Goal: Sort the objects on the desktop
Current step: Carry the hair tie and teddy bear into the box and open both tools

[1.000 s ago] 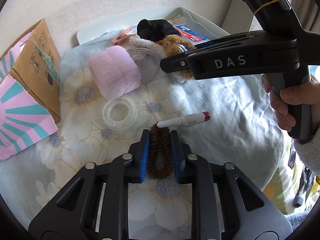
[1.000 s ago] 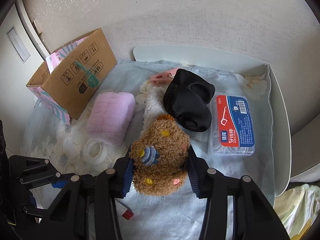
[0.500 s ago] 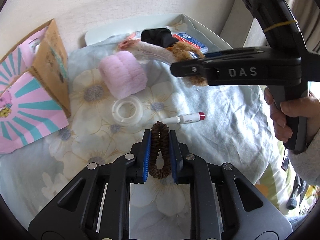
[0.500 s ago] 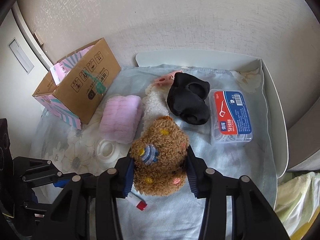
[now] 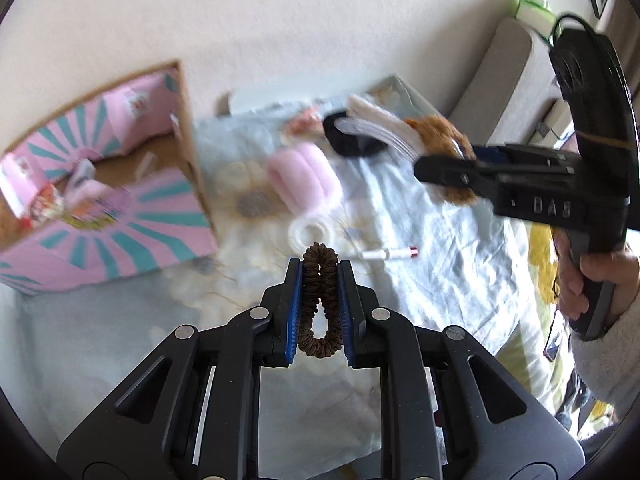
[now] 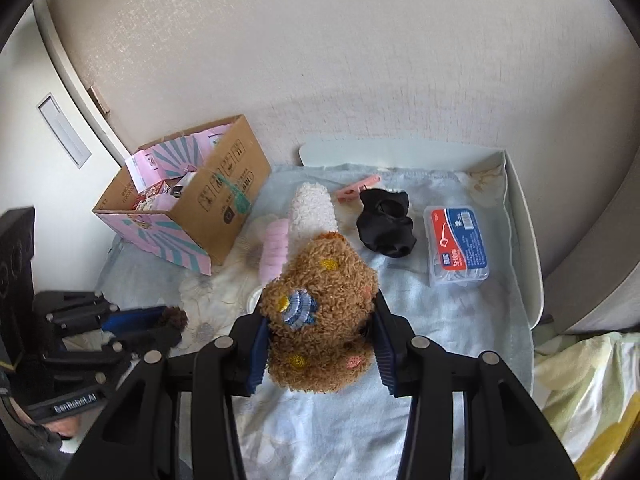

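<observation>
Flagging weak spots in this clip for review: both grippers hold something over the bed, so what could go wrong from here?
1. The left gripper pinches only the brown hair tie, squeezed thin; it could slip out on the way to the cardboard box.
2. The right gripper clamps the brown plush item, and a white fleecy piece trails from it and may snag the pink fluffy roll.

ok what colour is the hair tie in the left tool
Dark brown hair tie, pinched between the left tool's blue pads; clearest in the left wrist view.
</observation>
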The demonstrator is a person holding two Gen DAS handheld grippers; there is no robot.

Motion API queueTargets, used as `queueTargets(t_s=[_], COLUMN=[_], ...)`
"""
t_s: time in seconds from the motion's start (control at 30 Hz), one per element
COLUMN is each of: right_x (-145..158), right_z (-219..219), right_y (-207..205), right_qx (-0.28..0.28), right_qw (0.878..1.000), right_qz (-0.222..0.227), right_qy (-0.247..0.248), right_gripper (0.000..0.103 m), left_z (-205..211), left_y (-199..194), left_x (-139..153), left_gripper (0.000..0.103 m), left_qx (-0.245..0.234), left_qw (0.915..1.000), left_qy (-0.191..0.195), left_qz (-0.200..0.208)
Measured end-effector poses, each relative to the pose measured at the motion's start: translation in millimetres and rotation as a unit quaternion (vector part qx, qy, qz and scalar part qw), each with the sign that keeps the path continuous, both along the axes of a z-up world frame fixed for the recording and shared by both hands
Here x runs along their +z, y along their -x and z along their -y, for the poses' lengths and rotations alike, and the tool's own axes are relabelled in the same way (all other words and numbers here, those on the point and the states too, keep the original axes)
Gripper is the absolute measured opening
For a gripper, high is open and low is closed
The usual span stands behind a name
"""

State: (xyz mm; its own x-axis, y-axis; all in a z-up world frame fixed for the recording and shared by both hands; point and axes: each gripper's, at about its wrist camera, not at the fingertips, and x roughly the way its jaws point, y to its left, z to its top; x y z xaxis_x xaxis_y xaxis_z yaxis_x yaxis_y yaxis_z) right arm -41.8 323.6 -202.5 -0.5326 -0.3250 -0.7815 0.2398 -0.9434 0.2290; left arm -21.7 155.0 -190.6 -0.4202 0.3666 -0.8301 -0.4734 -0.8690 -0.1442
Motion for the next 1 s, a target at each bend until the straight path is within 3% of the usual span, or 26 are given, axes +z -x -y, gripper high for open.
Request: queueTargets(t_s=[0.2, 0.57, 0.77, 1.0], right_x=[38.4, 91.0, 94.0, 69.7], right_z=[27.2, 115.3, 168.2, 215.4], right_y=[-2.6, 30.1, 54.3, 80.9], right_qx=[0.026, 0.100, 0.135, 0.155], right_qw=[0.999, 0.991, 0.987, 0.987], right_qz=[-0.022, -0.079, -0.078, -0.032], right_qy=[-0.019, -0.027, -0.024, -0.034], right_gripper=[0.042, 0.042, 0.042, 0.042], left_z=[32.8, 117.3, 161.6, 203.7], left_y=[17.8, 58.8, 82.8, 112.4], left_x=[46.5, 94.2, 91.5, 63.6], left_gripper=[0.015, 0.015, 0.015, 0.015], left_qx=[0.022, 0.085, 0.109, 0.130], left_qw=[0.9991, 0.9931, 0.9910, 0.9904], left_qy=[-0.004, -0.008, -0.013, -0.007], left_qz=[-0.035, -0.080, -0.077, -0.045])
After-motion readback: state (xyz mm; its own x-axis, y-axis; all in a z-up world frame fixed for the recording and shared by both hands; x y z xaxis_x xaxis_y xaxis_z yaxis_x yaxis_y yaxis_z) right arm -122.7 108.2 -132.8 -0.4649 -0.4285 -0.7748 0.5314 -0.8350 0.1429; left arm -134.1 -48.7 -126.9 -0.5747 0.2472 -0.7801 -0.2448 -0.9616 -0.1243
